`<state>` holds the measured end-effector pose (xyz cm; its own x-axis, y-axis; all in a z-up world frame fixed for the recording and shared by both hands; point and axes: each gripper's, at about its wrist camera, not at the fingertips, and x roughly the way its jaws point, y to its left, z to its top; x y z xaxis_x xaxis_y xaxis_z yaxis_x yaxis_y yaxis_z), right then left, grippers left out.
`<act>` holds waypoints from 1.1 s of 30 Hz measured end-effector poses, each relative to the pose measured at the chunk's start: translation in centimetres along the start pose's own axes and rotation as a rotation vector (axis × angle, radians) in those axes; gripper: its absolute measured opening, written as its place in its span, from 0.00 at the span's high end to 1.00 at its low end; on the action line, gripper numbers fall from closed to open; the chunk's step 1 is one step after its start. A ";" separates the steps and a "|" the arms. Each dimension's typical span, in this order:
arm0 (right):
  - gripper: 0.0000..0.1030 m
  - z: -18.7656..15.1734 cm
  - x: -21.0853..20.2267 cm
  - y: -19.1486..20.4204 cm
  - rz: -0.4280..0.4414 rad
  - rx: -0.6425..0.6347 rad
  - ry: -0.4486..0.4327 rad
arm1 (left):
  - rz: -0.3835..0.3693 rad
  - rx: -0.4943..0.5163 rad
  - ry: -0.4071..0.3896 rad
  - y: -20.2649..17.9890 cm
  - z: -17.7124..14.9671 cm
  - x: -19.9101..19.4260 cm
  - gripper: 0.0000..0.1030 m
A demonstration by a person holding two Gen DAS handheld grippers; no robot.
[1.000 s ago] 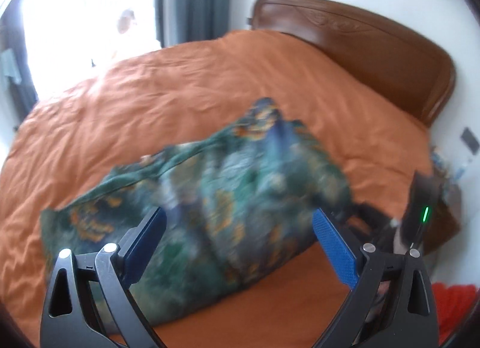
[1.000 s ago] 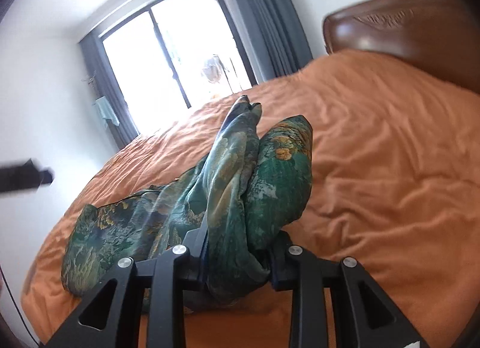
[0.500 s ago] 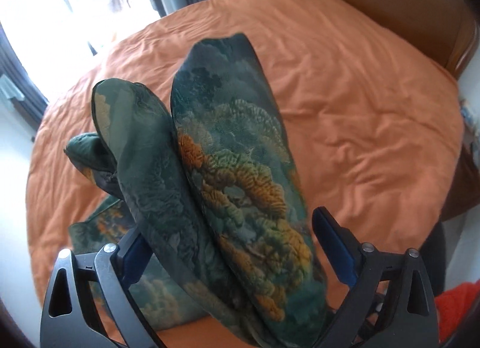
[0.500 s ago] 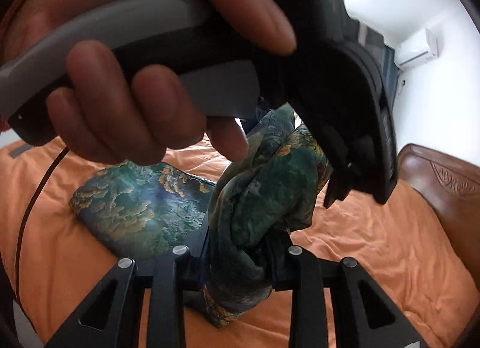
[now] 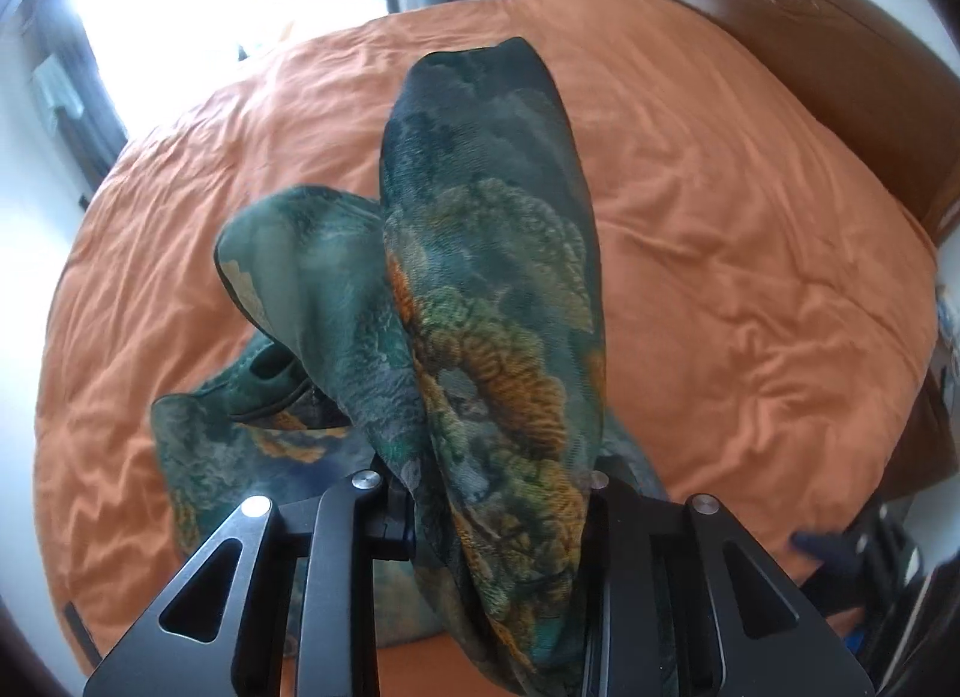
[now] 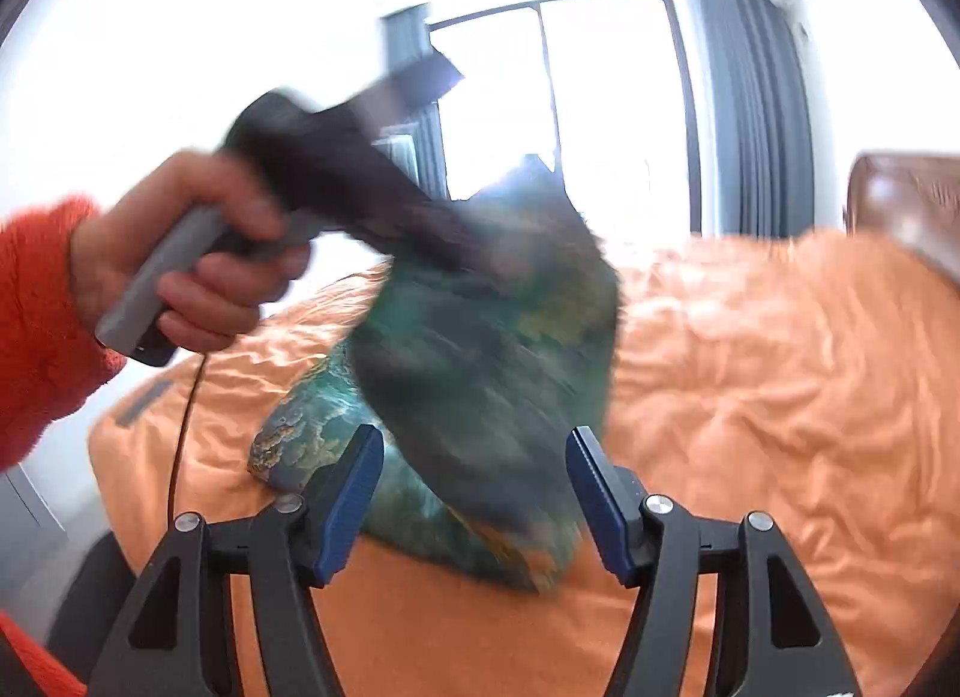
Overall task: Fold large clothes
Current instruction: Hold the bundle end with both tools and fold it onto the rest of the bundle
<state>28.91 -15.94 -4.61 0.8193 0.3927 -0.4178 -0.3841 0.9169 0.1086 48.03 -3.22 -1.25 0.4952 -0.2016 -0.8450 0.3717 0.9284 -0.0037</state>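
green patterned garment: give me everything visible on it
The green patterned garment is thin, silky-looking cloth printed with dark green, teal and orange landscape-like motifs. Its bunched upper part rises in two rounded folds out of the left claw, whose jaws have just been closing and now pinch it. The rest lies crumpled on the orange bedspread. In the blurred right wrist view it hangs beyond the right claw, which has just been opening; its blue pads stand clear of the cloth.

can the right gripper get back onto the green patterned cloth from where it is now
Probably yes. The right gripper has just been opening, and its blue pads stand apart with the cloth hanging directly ahead, nothing between. The left gripper already pinches that cloth higher up, so watch for a bump there.
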 end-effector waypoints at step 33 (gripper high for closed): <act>0.75 -3.4 24.2 4.0 0.130 0.132 0.533 | -0.114 -0.541 -0.010 23.4 -14.6 10.1 0.54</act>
<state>45.76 -3.02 -17.30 0.4271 0.4440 -0.7877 -0.3831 0.8780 0.2871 50.27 21.05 -17.65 0.4837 -0.3103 -0.8184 -0.0321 0.9281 -0.3709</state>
